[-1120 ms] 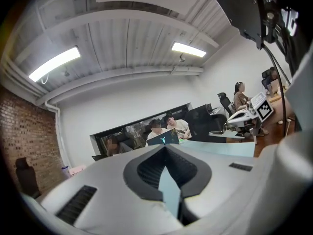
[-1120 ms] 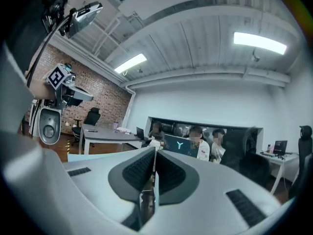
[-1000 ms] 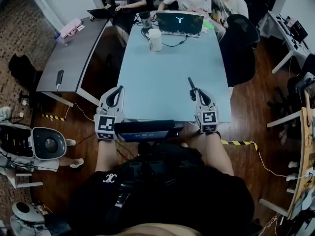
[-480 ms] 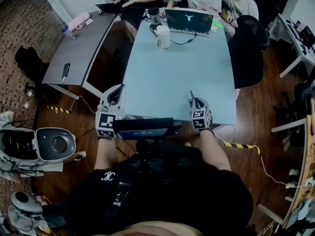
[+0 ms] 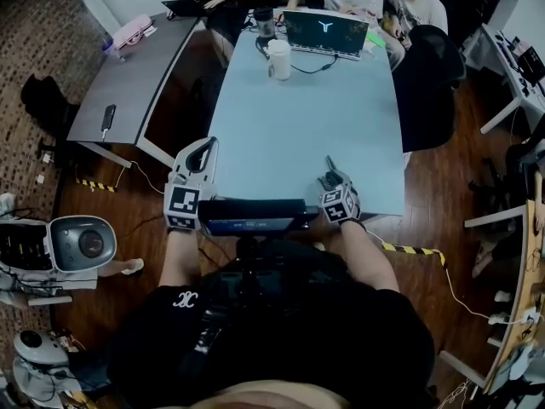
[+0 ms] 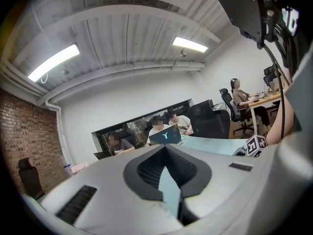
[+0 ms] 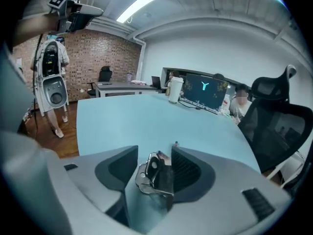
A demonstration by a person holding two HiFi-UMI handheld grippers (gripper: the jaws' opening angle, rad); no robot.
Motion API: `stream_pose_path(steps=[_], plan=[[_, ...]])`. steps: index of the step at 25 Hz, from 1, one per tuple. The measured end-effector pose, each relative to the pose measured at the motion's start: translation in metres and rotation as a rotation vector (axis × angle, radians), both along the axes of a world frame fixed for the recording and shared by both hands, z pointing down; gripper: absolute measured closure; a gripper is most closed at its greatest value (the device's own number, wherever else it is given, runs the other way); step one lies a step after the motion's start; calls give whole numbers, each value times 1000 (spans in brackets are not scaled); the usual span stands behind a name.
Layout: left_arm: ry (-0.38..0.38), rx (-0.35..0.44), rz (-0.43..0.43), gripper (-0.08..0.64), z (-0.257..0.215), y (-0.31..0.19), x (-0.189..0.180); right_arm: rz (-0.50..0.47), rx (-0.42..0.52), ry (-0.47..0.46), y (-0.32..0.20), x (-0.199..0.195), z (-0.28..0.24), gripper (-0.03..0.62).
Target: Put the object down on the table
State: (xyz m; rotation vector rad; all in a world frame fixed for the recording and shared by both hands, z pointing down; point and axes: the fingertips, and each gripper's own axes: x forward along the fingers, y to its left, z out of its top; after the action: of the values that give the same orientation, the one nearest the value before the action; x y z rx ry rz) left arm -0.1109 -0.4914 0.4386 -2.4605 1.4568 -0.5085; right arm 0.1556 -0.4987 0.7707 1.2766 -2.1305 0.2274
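Note:
A small metal clip with a black part [image 7: 154, 175] sits between the jaws of my right gripper [image 7: 155, 151]. It leans against the right-hand pad, and the left pad stands clear of it. These jaws have just been opening. In the head view the right gripper [image 5: 329, 170] is low over the near edge of the light blue table [image 5: 306, 118]; the clip is too small to make out there. My left gripper [image 5: 207, 147] hovers at the table's near left corner, its jaws [image 6: 165, 148] closed together with nothing in them.
At the far end of the blue table stand an open laptop [image 5: 325, 32] and a white cup [image 5: 278, 58], with people seated behind. A grey table [image 5: 136, 75] lies to the left, a black chair [image 5: 426, 83] to the right, a white machine [image 5: 77, 245] on the floor.
My right gripper has dropped toward the near table edge and tilted downward, and its jaws have opened. The left gripper has stayed where it was.

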Motion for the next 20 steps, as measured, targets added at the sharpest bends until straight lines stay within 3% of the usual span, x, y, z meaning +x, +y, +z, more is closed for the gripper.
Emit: stream_pose_path(steps=[4, 11, 12, 18, 20], plan=[[-6, -3, 30, 554, 3, -9, 9, -37, 54, -112, -2, -4, -24, 339], [14, 12, 62, 554, 0, -23, 36, 92, 268, -337, -13, 38, -113, 345], [18, 14, 68, 554, 0, -24, 41, 99, 305, -354, -13, 44, -129, 387], [36, 3, 79, 554, 9, -25, 57, 165, 532, -440, -11, 81, -226, 447], [42, 9, 77, 554, 7, -25, 61, 197, 623, -478, -5, 95, -261, 510]])
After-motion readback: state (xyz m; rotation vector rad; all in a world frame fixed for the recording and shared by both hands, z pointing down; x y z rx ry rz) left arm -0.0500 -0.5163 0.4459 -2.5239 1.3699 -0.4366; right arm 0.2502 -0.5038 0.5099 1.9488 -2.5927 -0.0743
